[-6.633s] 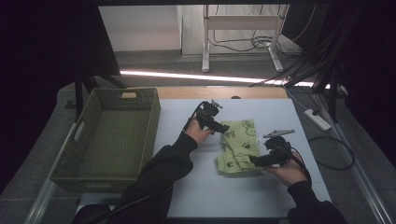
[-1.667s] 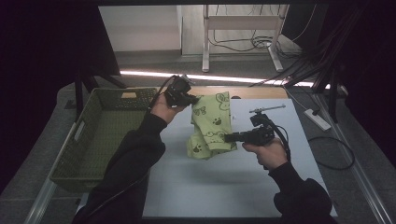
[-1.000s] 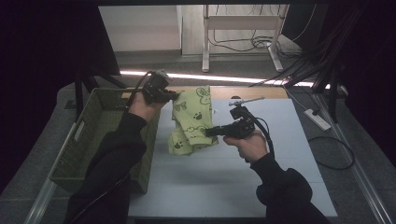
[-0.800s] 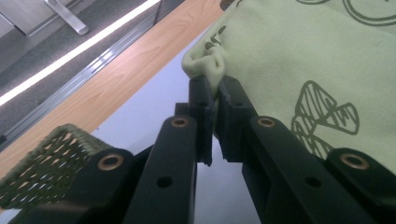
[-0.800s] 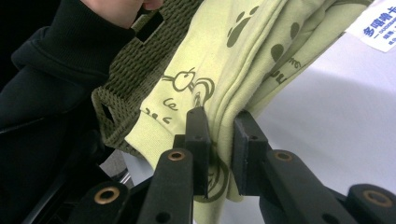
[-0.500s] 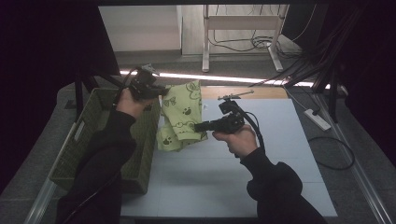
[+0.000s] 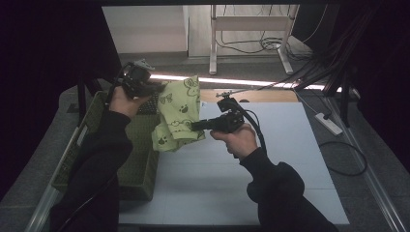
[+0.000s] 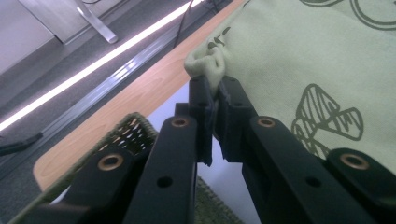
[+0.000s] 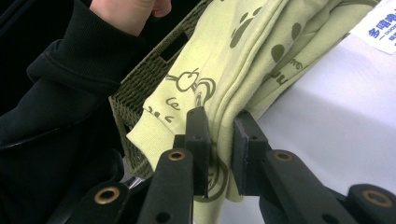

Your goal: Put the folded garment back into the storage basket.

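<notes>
A folded light-green garment (image 7: 178,113) with dark cartoon prints hangs in the air between both grippers, over the right rim of the woven olive basket (image 7: 140,159). My left gripper (image 7: 157,89) is shut on its upper corner; in the left gripper view the bunched cloth (image 8: 208,65) sits pinched between the jaws (image 8: 215,119). My right gripper (image 7: 196,126) is shut on the folded layers lower down; the right gripper view shows the cloth's thick folded edge (image 9: 224,116) clamped between its jaws, with the basket (image 9: 140,88) just behind.
A white mat (image 7: 270,164) covers the table right of the basket. A wooden table edge (image 7: 256,95) runs along the back. A power strip (image 7: 329,123) and cables lie on the floor at right. A white fabric label (image 9: 378,23) hangs from the garment.
Both grippers have carried the garment leftward from the middle of the mat to the basket's right rim, lifting it off the table. Both stayed shut on it.
</notes>
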The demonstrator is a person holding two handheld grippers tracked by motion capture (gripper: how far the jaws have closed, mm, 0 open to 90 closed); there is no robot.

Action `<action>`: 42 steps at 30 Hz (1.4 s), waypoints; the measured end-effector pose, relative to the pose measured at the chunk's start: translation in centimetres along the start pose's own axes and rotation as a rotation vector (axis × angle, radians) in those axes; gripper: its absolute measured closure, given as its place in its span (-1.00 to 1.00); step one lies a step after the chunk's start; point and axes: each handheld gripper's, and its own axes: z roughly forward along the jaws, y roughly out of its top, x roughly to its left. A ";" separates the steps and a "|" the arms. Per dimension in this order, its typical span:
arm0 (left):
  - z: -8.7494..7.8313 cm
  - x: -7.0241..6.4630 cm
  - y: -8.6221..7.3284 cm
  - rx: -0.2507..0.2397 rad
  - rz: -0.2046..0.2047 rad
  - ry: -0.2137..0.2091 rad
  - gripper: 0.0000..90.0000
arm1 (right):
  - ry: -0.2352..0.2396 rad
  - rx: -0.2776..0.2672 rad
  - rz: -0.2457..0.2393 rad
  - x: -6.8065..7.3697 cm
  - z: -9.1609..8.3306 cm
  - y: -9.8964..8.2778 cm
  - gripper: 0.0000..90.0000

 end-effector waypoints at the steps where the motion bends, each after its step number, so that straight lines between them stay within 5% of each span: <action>1: -0.4 0.2 -0.1 -0.003 -0.001 0.009 0.87 | 0.003 0.000 0.000 0.1 0.1 0.1 0.73; 24: -4.4 3.1 -1.9 -0.023 -0.037 0.088 0.88 | 0.042 -0.011 -0.042 3.1 3.9 2.5 0.73; 42: -5.7 5.5 -6.0 0.013 -0.096 0.124 0.88 | 0.040 0.028 -0.072 4.4 8.7 2.5 0.73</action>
